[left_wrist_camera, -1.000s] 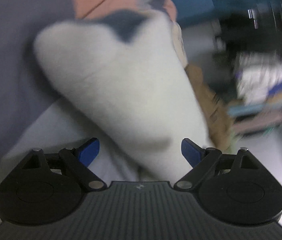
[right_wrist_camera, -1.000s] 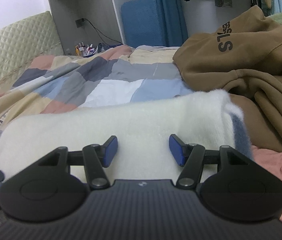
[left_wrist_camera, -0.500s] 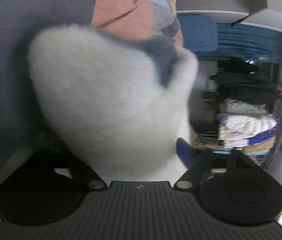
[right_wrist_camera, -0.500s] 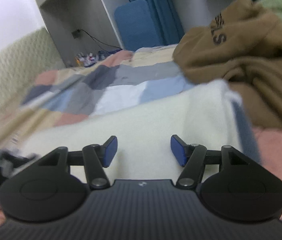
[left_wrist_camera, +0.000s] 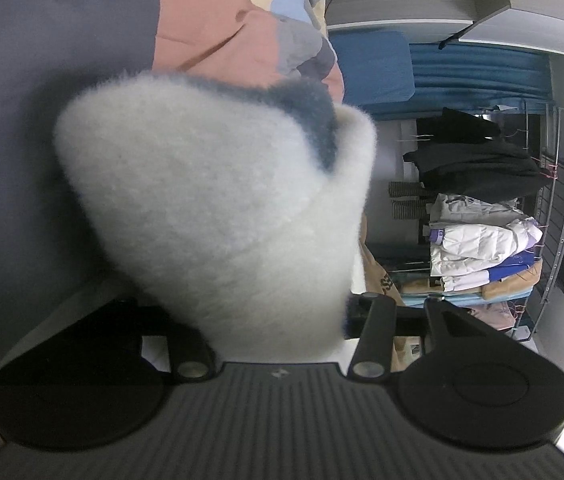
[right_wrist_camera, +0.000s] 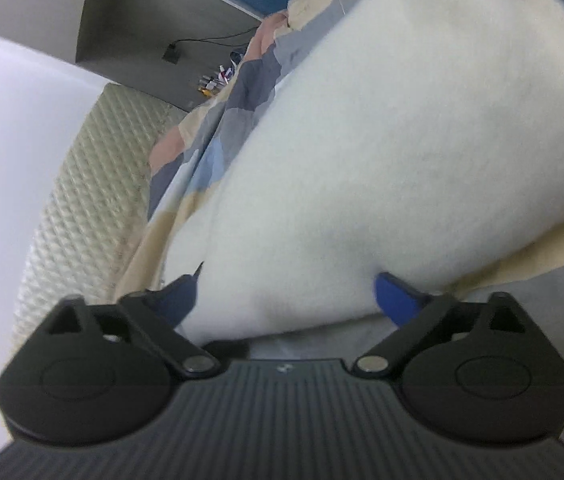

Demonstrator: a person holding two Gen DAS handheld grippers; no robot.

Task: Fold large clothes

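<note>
A fluffy white fleece garment (left_wrist_camera: 218, 208) with a blue-grey patch (left_wrist_camera: 314, 120) fills the middle of the left wrist view. It bulges out between the closing jaws of my left gripper (left_wrist_camera: 270, 316) and hides the left finger. The right pad (left_wrist_camera: 348, 316) presses its edge. In the right wrist view the same white garment (right_wrist_camera: 402, 140) lies on the bed, strongly tilted in the picture. My right gripper (right_wrist_camera: 288, 300) has its jaws opening wide, and the garment's near edge lies loosely between the blue pads (right_wrist_camera: 396, 300).
A patchwork quilt (right_wrist_camera: 218, 128) covers the bed under the garment, with a quilted beige headboard (right_wrist_camera: 94, 184) behind it. A rack of hanging and stacked clothes (left_wrist_camera: 482, 240), a blue chair back (left_wrist_camera: 370, 68) and a grey shelf unit (right_wrist_camera: 130, 20) stand beyond the bed.
My left jaws have closed in on the fleece, which now covers the left finger. The right view has rolled hard to one side and dropped closer, and its jaws have spread wide.
</note>
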